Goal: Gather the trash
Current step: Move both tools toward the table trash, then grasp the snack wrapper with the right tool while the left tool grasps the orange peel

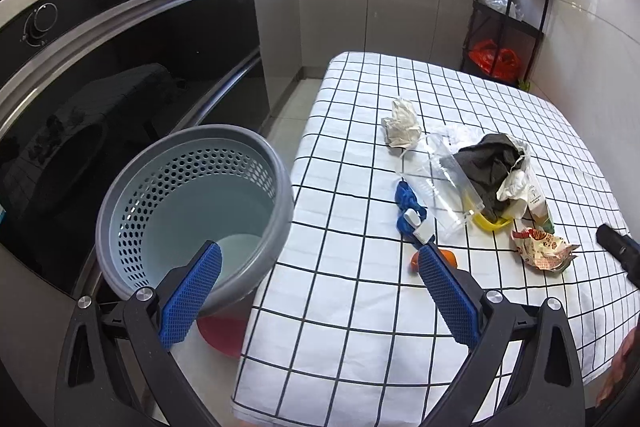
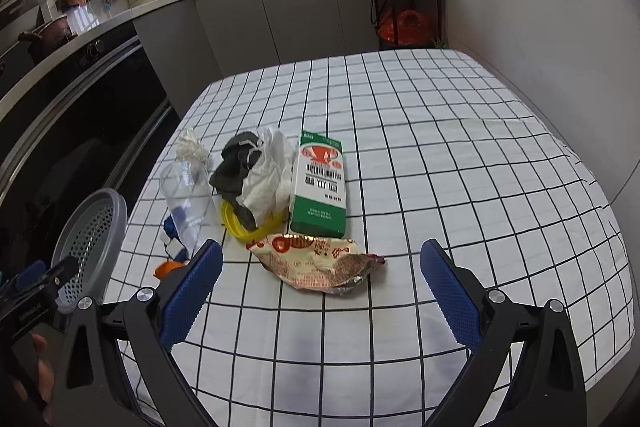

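Left wrist view: left gripper (image 1: pixel 320 259) spread wide, empty, straddling table edge. Grey perforated bin (image 1: pixel 192 211) on floor beside table, mouth tilted toward camera. Clear plastic cup (image 1: pixel 444 183) lies on side amid trash pile on checked tablecloth (image 1: pixel 360 307).

Right wrist view: right gripper (image 2: pixel 320 259) released, empty, above cloth. Crumpled snack wrapper (image 2: pixel 320 263) lies flat between fingers, long axis left-right. Green-white carton (image 2: pixel 320 183) lies flat just behind, long axis running away from camera.

— Where's the trash?
— On the counter (image 2: pixel 440 147), heaped near its left edge: cup (image 2: pixel 188 195) left, carton (image 2: pixel 320 187) right, rag (image 2: pixel 234 167) between them, tissue (image 2: pixel 192 147) behind the cup, wrapper (image 2: pixel 320 263) in front.
— The basket (image 1: pixel 192 211)?
— Off the counter's left edge, on the floor.
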